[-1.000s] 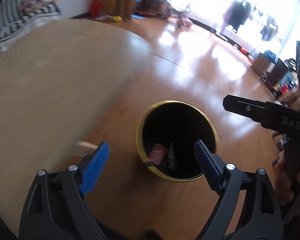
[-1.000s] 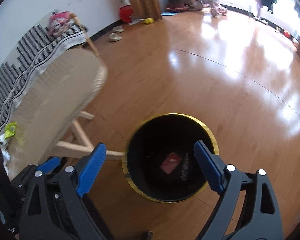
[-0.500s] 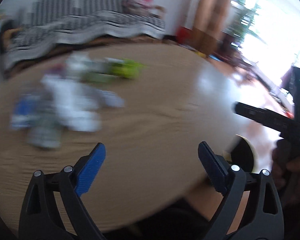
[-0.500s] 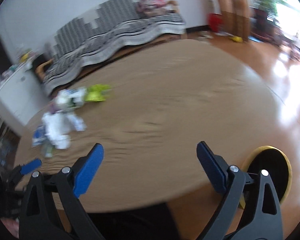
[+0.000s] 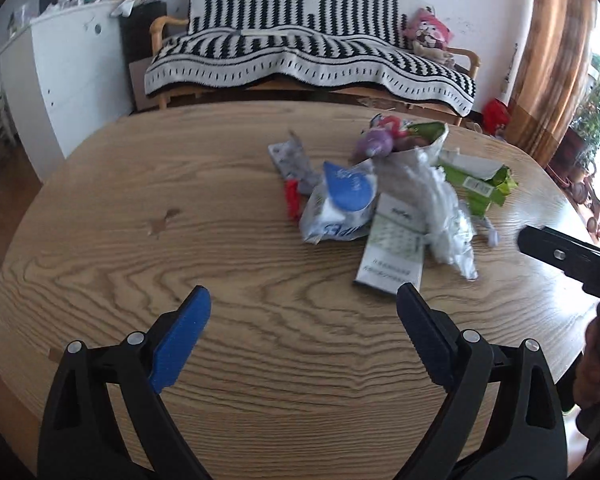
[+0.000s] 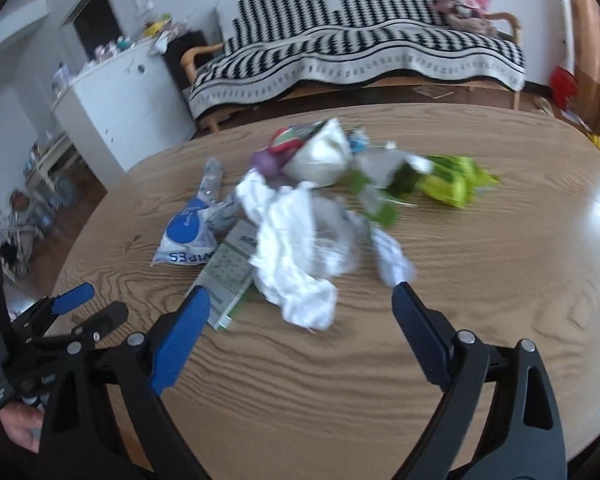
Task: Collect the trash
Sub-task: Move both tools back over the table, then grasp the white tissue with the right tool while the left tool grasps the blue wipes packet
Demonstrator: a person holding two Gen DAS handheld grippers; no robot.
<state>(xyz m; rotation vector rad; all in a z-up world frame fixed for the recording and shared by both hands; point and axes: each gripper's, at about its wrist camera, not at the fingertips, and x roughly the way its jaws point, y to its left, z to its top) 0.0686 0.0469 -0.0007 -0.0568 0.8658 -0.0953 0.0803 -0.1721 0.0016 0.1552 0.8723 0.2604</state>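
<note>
Trash (image 5: pixel 396 196) lies heaped on the far half of the wooden table (image 5: pixel 220 264), so we use that heap as our landmark. Both tools stand short of it over bare wood, which suits an approach from the near side. Our left gripper (image 5: pixel 304 330) is released, nothing between its blue pads, and its jaws have just been opening. Our right gripper (image 6: pixel 300 330) is also spread wide and empty; its jaws have just eased inward a little.

Nearest the heap's front edge sit a flat green-and-white packet (image 5: pixel 392 248) and a crumpled white wrapper (image 6: pixel 296 248), with a blue-labelled wipes pack (image 6: pixel 190 236) to the left of the heap. We judge the near side free for reaching. Behind the heap the table's far edge is close, so pushing could send pieces over.
</note>
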